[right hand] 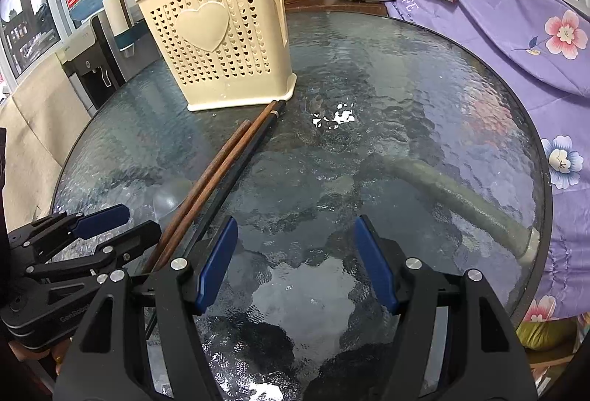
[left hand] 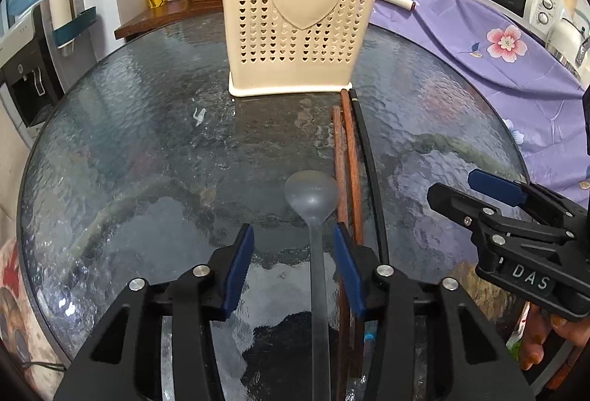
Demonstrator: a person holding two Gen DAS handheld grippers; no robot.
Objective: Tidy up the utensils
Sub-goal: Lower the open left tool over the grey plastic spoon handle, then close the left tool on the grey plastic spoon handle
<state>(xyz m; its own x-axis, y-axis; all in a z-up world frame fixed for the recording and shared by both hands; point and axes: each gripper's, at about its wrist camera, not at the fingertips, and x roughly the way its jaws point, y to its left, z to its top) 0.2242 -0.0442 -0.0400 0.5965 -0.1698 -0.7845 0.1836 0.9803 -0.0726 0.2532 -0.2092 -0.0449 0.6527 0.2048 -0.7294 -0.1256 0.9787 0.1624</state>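
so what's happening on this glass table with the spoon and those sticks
A person is tidying utensils with a hand-held claw in each hand. The left claw straddles the handle of a translucent spoon lying on the glass table, with gaps either side, so it is not gripped yet. Three chopsticks lie beside it. The right claw is open and empty. The cream holder stands behind.

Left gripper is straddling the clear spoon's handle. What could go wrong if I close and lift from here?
1. The left gripper has the spoon off-centre, near its right pad, which sits close to the brown chopsticks; closing may pinch or drag one along.
2. The thin, clear handle lies flat on the glass table; the pads could slip.
3. The open right gripper hovers nearby.
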